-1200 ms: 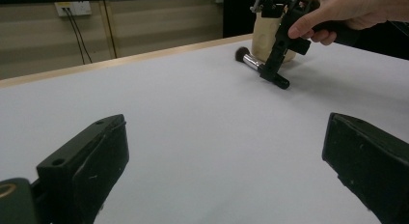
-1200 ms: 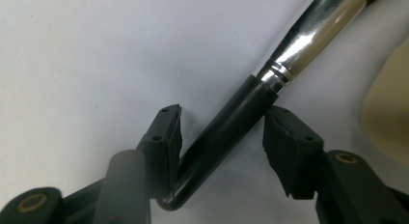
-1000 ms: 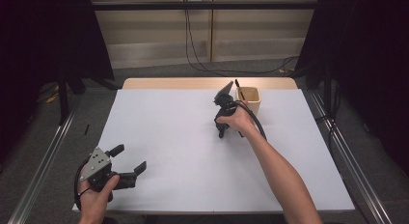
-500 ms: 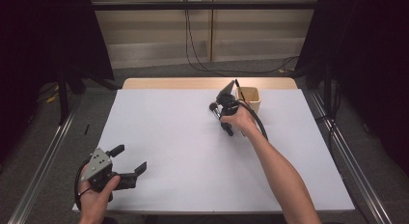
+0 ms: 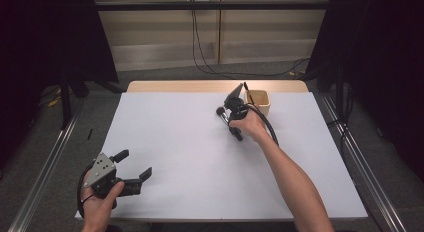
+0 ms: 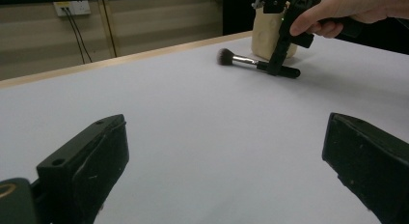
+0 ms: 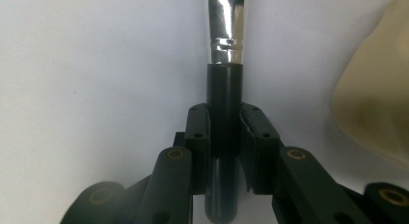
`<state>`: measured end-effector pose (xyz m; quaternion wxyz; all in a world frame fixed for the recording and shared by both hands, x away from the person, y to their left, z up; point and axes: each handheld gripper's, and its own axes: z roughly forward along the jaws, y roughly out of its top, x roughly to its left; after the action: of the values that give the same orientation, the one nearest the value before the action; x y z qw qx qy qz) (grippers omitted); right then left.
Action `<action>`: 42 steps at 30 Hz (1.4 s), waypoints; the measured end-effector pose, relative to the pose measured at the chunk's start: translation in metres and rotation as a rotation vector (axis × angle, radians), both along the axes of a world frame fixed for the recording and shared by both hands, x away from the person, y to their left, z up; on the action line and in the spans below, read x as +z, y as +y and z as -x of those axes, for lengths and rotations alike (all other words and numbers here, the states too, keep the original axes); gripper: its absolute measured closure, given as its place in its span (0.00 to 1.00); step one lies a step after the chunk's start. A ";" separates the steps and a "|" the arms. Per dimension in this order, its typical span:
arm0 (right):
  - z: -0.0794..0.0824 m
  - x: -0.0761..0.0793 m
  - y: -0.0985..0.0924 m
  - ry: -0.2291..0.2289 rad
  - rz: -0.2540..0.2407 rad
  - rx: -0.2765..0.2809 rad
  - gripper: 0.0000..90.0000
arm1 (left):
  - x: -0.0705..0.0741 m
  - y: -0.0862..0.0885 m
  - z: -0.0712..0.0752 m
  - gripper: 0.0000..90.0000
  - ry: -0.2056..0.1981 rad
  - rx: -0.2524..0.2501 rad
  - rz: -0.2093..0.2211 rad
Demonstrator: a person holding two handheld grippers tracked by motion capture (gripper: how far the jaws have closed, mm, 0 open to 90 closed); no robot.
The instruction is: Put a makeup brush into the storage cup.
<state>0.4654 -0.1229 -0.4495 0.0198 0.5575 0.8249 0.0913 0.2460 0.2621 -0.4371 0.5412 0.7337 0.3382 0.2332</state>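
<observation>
- Right tongs [image 5: 233,123] at the far right part of the desk [image 5: 190,157], pointing down; jaws have just been closing and now clamp the black handle of a makeup brush [image 5: 226,120].
- Right gripper view: the two pads [image 7: 200,137] press the brush [image 7: 224,103] handle from both sides. Silver ferrule runs up out of frame, so the bristle head is cut off there. Handle's lower end sits blurred between the linkages.
- Left gripper view shows the whole brush [image 6: 255,64]: lying flat on the desk, dark bristle tuft toward the desk's left, handle end poking out past the right tongs [image 6: 279,64].
- High view: the hand covers most of the gripper body, so the brush is hard to read there; just the dark tuft and a bit of handle show.
- Beige cup [image 5: 260,101] stands just behind the brush at the desk's far edge. Something thin and dark sticks up from it; can't tell what. In the right gripper view the cup [image 7: 376,103] is a blurred, cropped beige shape at the right edge.
- Left tongs [image 5: 134,167] at the near left corner of the desk, jaws wide apart, nothing between them, well away from the brush.
- Left gripper view: both jaws cut off by the bottom edge, bare white surface between.
</observation>
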 end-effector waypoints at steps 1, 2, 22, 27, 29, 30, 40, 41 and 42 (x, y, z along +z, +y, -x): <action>0.000 0.000 0.000 -0.005 -0.003 0.002 0.83 | 0.000 0.000 0.000 0.03 0.000 0.002 -0.001; 0.001 0.000 -0.001 -0.002 -0.004 0.005 0.83 | 0.000 0.000 0.000 0.03 0.000 0.002 -0.001; 0.016 0.018 -0.004 -0.095 -0.079 0.056 0.83 | 0.000 0.000 0.000 0.03 0.002 0.008 0.000; 0.021 0.021 -0.012 -0.133 -0.127 0.060 0.83 | 0.000 0.000 -0.001 0.03 0.004 0.008 0.000; 0.024 0.020 -0.015 -0.150 -0.130 0.065 0.83 | -0.001 0.000 -0.001 0.03 0.004 0.009 0.002; 0.026 0.020 -0.017 -0.160 -0.132 0.069 0.83 | 0.000 0.000 -0.001 0.03 0.004 0.007 -0.001; 0.038 0.022 -0.030 -0.242 -0.231 0.081 0.83 | -0.001 0.000 -0.001 0.03 0.004 0.008 -0.003; 0.039 0.022 -0.031 -0.254 -0.241 0.082 0.83 | -0.001 0.000 -0.001 0.03 0.006 0.010 -0.001; 0.040 0.023 -0.032 -0.263 -0.251 0.080 0.83 | -0.001 0.000 -0.001 0.03 0.005 0.011 -0.001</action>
<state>0.4254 -0.1551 -0.4266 0.0542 0.5057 0.8188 0.2662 0.2466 0.2624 -0.4379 0.5387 0.7326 0.3436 0.2344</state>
